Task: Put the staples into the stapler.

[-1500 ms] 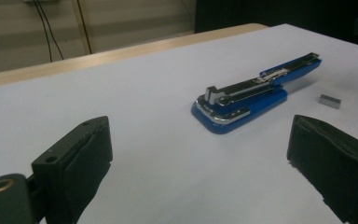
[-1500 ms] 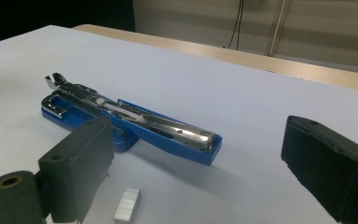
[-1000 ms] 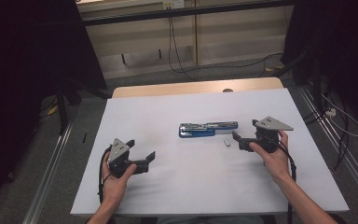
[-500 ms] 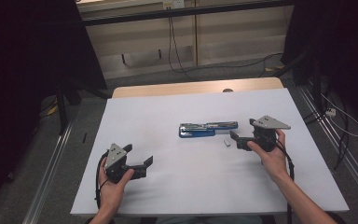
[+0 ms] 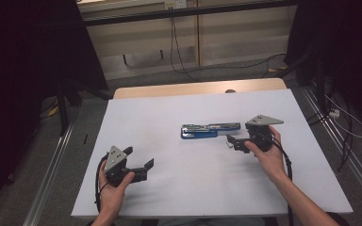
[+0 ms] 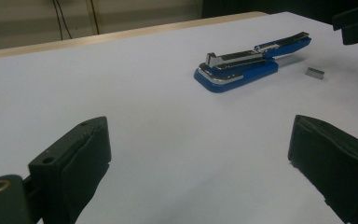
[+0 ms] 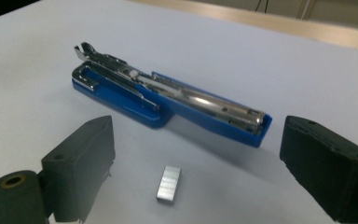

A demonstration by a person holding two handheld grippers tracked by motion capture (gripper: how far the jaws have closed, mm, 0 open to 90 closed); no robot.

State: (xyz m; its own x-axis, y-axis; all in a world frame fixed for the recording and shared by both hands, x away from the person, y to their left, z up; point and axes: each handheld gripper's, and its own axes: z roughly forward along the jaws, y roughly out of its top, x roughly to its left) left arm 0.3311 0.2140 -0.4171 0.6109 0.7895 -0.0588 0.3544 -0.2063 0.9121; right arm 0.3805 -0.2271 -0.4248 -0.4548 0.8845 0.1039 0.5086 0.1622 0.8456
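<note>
Strip of staples (image 7: 168, 184) flat between spread jaws of right gripper (image 7: 196, 177), long axis pointing ahead toward opened blue stapler (image 7: 168, 106); left gripper (image 5: 139, 162) likewise spread, empty, well apart

The left gripper (image 5: 139, 165) is held in the left hand (image 5: 112, 187) near the table's near-left corner, jaws spread wide apart and nothing gripped. The right gripper (image 5: 232, 141) is held in the right hand (image 5: 268, 155) toward the right edge, jaws likewise parted and empty. Both forearms are extended in over the near edge.
</note>
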